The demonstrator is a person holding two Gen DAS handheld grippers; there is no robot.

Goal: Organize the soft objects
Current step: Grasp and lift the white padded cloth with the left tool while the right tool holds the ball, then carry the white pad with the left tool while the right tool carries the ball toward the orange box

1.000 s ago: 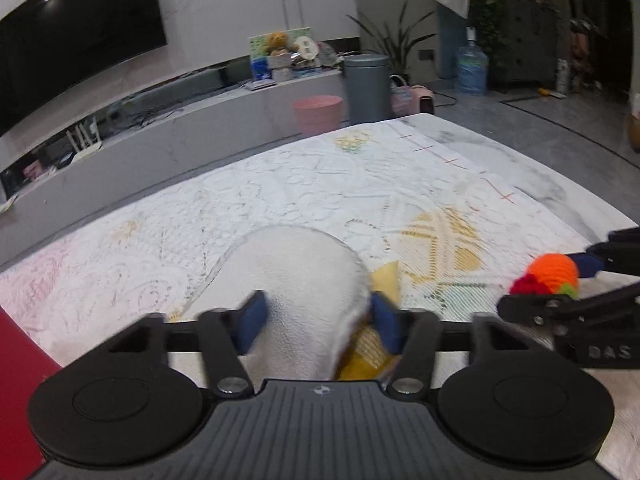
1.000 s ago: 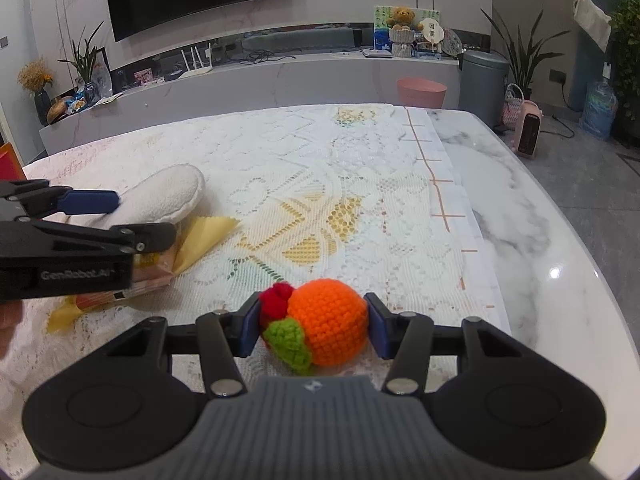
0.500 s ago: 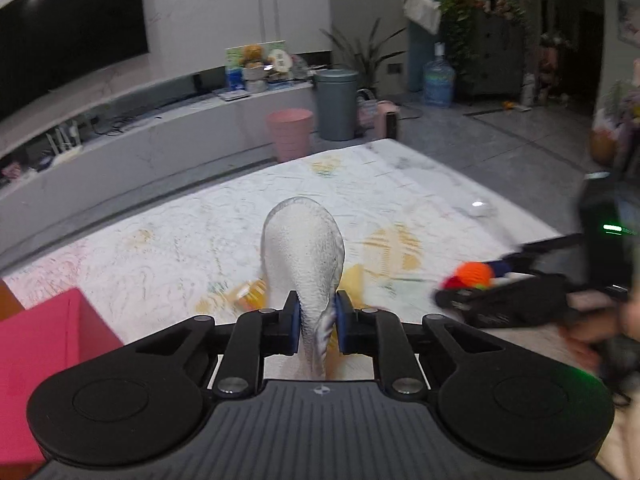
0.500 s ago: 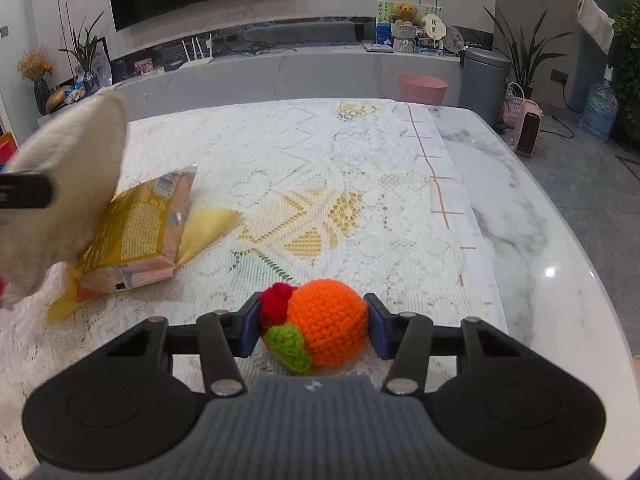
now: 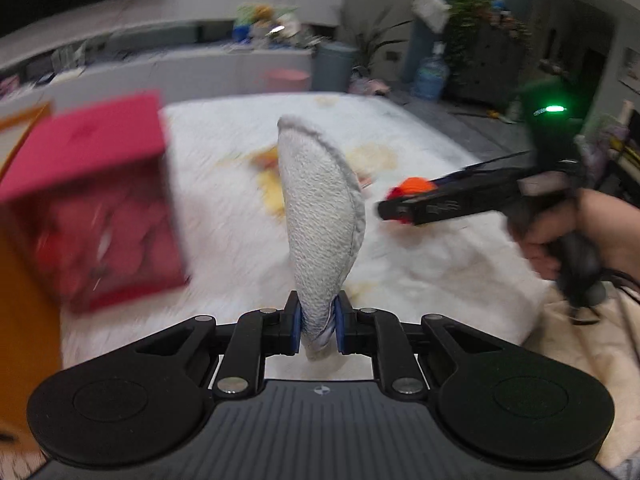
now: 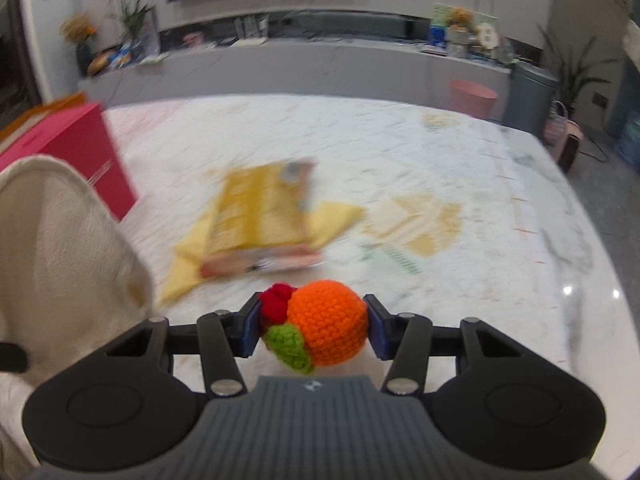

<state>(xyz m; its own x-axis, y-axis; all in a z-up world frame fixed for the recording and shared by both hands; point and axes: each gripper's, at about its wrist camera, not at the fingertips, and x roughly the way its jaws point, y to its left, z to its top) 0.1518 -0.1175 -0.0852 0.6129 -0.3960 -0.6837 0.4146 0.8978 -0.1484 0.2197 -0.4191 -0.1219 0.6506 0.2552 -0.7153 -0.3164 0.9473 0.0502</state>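
White terry cloth fills the middle of the left wrist view: a soft pad (image 5: 320,216) is pinched at its lower end by the left gripper (image 5: 318,326), whose jaws have just been closing and are now narrow, pressed on the fabric. The pad is held clear of the table, standing on edge toward twelve o'clock. A pink box (image 5: 92,200) is seen at nine o'clock of the pad, blurred, resting on the lace tablecloth (image 5: 224,240).

Toward three o'clock the right gripper (image 5: 404,204) is seen side-on, gripped by a hand (image 5: 576,232), with an orange shape at its tip.

In the right wrist view the right gripper (image 6: 312,330) is closed on a crocheted orange ball (image 6: 326,326) — red and green knitted parts sit on its left side — with both pads touching it at a middling width. A yellow snack packet (image 6: 260,220) lies on the tablecloth (image 6: 400,152) toward eleven o'clock of the ball, on a yellow cloth (image 6: 332,216). The white pad (image 6: 68,248) is seen at nine o'clock, and the pink box (image 6: 80,148) beyond it at ten o'clock. Whether the ball touches the table cannot be told.
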